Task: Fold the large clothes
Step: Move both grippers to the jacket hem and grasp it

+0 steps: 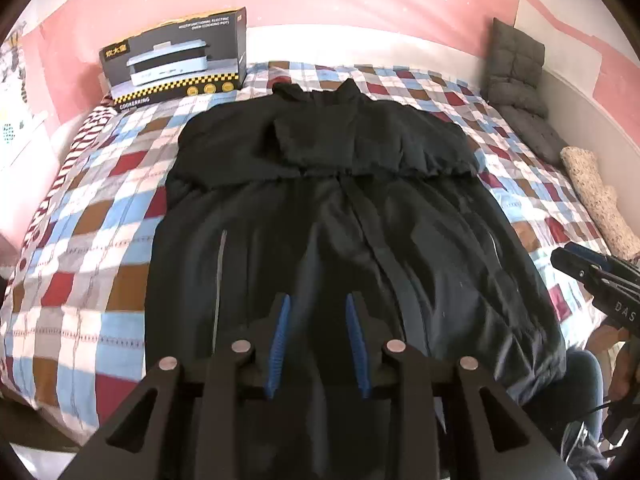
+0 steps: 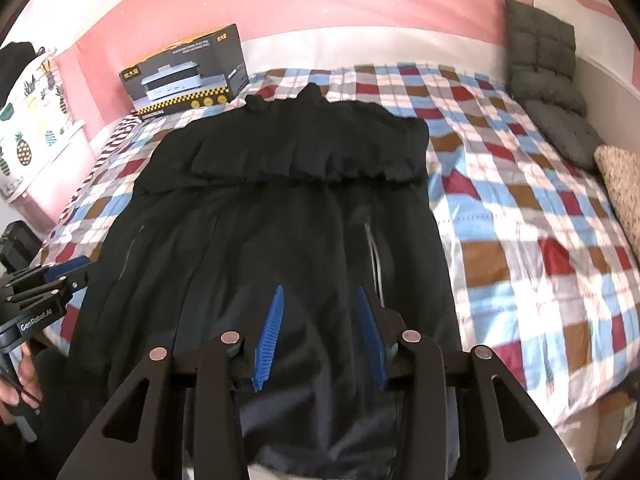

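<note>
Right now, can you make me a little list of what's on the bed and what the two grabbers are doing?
garment: black coat, spread flat, collar at the far end
bed cover: checked sheet under the coat
box: cooker box at the far left, beside the collar
cushion: grey cushion on the far right
left gripper: jaws apart, above the coat's near end, nothing pinched
right gripper: jaws apart, above the coat's near end, nothing pinched

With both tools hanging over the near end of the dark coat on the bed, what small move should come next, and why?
Probably lower both tools to the near hem and pinch it. The left tool and right tool stand open with nothing between the pads, while the black coat lies on the checked bedspread with its top part already folded down and its long lower part still unfolded.
</note>
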Demonstrator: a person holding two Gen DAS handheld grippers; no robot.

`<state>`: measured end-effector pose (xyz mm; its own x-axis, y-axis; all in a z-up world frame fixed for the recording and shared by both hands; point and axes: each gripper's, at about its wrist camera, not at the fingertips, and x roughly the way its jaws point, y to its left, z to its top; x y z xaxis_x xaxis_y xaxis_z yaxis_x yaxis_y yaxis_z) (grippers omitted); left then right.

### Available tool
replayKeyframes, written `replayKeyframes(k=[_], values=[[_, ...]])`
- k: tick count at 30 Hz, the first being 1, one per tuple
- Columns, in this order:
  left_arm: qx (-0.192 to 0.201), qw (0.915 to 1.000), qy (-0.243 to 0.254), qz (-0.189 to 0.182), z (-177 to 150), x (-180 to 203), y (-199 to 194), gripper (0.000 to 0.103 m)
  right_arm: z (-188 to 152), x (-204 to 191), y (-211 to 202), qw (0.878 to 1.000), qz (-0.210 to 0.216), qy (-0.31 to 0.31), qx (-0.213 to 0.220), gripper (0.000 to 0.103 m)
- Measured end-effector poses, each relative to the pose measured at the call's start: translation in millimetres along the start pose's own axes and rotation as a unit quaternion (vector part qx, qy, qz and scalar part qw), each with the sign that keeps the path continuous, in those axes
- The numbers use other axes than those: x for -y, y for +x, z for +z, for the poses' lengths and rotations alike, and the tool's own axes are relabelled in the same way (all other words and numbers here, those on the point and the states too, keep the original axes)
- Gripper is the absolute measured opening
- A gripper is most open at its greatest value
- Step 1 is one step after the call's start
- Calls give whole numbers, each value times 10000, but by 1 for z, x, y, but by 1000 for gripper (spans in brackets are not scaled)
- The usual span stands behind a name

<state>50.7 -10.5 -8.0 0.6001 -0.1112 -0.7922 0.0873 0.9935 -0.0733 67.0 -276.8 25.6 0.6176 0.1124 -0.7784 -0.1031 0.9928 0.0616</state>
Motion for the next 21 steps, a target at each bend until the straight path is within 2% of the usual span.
replayKeyframes(k=[4, 12, 16, 21], values=[[-36, 10000, -31, 24, -17, -5, -9, 36, -18, 6, -9, 10000, 50, 68, -28, 49], [-92, 9996, -199, 202, -35, -20, -14, 37, -46, 26, -13, 9991, 47, 351, -223, 51], [-71, 9991, -236, 336, -37, -28, -15, 37, -51, 35, -13, 9984, 99, 489, -266, 55], [-52, 9983, -283, 499, -41, -39, -14, 37, -55, 46, -9, 9976, 129, 595, -329, 56]])
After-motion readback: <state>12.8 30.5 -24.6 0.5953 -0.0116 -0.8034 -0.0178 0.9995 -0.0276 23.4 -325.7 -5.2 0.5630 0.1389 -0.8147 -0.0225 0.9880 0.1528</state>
